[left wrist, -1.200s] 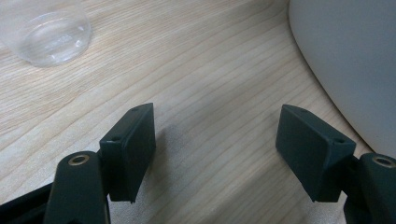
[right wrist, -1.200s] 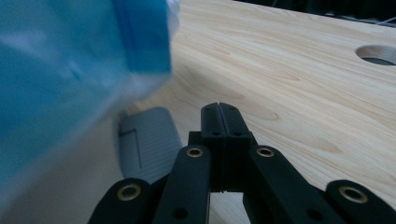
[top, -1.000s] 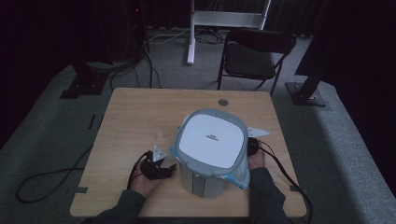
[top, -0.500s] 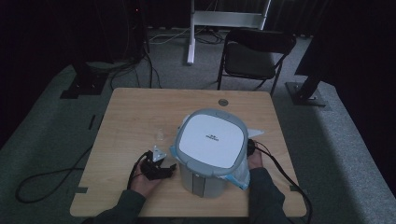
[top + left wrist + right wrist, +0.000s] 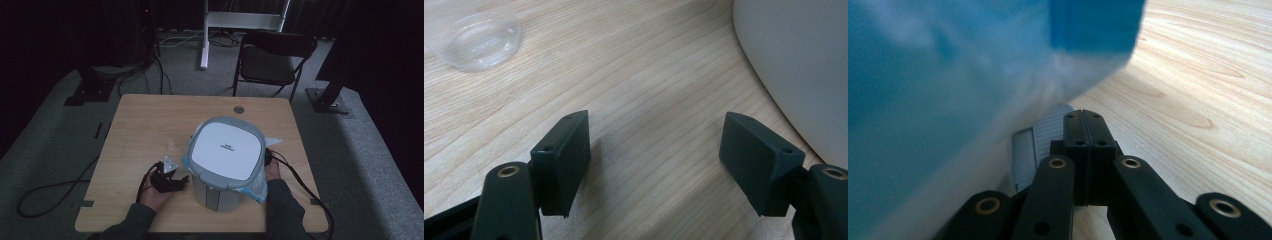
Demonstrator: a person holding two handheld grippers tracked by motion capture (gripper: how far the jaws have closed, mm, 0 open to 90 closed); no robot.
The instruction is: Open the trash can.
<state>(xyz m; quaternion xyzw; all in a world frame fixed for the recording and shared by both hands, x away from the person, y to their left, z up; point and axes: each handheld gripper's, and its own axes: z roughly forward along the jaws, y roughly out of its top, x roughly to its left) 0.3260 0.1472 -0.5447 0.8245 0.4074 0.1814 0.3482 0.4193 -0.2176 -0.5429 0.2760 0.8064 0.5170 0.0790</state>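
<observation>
On the near half of the wooden table [image 5: 150, 120] a grey, square-lidded bin [image 5: 226, 159] with a blue plastic liner [image 5: 252, 187] is seen standing between the person's two hands. The left gripper [image 5: 172, 181] is held low just beside the bin's left wall; in the left gripper view its jaws are spread wide over bare wood, with nothing between them, and the bin's pale wall [image 5: 794, 65] curves past the right-hand jaw. The right gripper [image 5: 1083, 131] is pressed close against the liner on the bin's right side, and its jaws are seen closed flat together; whether a fold of film is pinched cannot be told.

A small clear plastic cup [image 5: 171, 144] stands on the table just beyond the left gripper. It could be knocked over if that gripper were swung forward. The thin liner could be torn or dragged off the rim if it were pulled sideways, and the bin could be tipped if pushed from one side only.

The tabletop is smooth, light-grained wood. Beyond it, a dim room with grey carpet, a black folding chair [image 5: 272, 60] and trailing floor cables [image 5: 45, 192] is visible.
</observation>
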